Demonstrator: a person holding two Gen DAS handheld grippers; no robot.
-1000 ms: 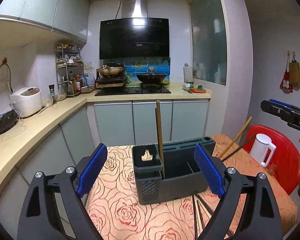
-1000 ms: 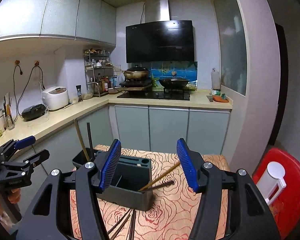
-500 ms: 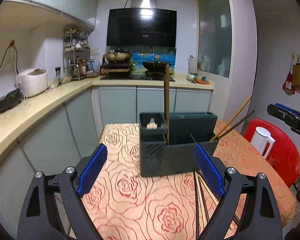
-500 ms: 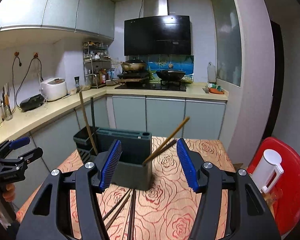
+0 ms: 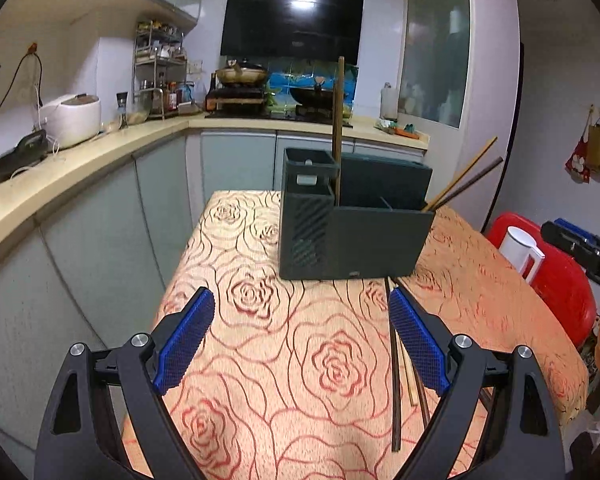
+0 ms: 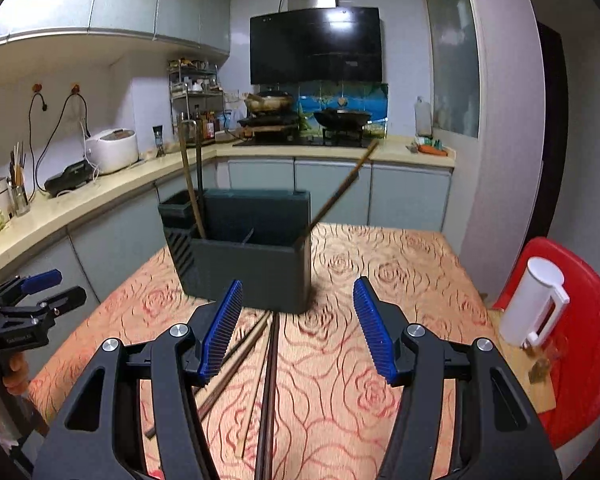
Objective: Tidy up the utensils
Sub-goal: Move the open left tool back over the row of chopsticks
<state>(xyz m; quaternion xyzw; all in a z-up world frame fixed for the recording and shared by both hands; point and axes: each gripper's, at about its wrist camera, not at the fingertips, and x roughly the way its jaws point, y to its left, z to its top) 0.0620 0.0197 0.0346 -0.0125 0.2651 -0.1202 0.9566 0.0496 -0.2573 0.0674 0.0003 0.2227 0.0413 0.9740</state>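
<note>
A dark grey utensil holder stands on the rose-patterned tablecloth. Chopsticks stand in it: an upright pair at its left and a pair leaning out to the right. Several loose chopsticks lie on the cloth in front of the holder. My left gripper is open and empty above the cloth, left of the loose chopsticks. My right gripper is open and empty, over the loose chopsticks.
A white jug sits on a red stool to the right of the table. A kitchen counter with a rice cooker runs along the left wall. A stove with pans is at the back.
Both grippers have dropped lower and tilted toward the table; the holder now sits higher in both views and the loose chopsticks show more fully. Both grippers stay open.
</note>
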